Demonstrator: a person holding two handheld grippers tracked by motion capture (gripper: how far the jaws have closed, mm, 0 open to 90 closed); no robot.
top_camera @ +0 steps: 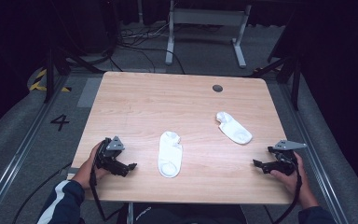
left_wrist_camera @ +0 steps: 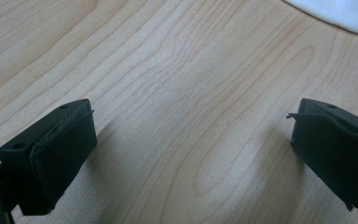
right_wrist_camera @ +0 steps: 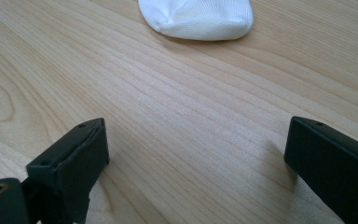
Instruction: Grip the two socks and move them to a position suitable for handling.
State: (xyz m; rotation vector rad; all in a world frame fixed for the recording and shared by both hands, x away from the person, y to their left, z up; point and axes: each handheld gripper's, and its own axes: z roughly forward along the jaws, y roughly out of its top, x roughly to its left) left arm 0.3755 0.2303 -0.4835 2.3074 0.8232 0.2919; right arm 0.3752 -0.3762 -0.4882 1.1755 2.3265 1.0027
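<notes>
Near edge of the table (top_camera: 135,93), L corner: left gripper (top_camera: 129,167) held in the person's left hand (top_camera: 92,164), low over the wood, jaws pointing twd the table's middle. Its own view shows both black pads (left_wrist_camera: 60,149) standing wide apart w/ bare wood grain between them, nothing gripped, so released; a bit of white fabric sits at that view's top R corner. Near edge, R corner: right gripper (top_camera: 257,164) in the right hand (top_camera: 289,173), also low over the top, jaws pointing inward twd the middle. In the right gripper view the two pads (right_wrist_camera: 79,154) are likewise spread wide, only wood between, nothing held; white sock tip lies ahead at the top of that view, well clear of the jaws. Grey three-cornered plates top both grippers, cables trail off the near edge. Between the two grippers, just R of the left one & close to the near edge: near sock (top_camera: 169,153), white, flat, lying lengthwise front-to-back, apart from both grippers. Farther in, R of centre: far sock (top_camera: 233,127), white, lying slantwise, toe end twd the R edge, well apart from the near sock. Beyond it, by the far edge, R of centre: dark round grommet (top_camera: 217,87). Past the table: grey floor w/ a "4" mark (top_camera: 60,122) at L, table legs & cables at the back.
</notes>
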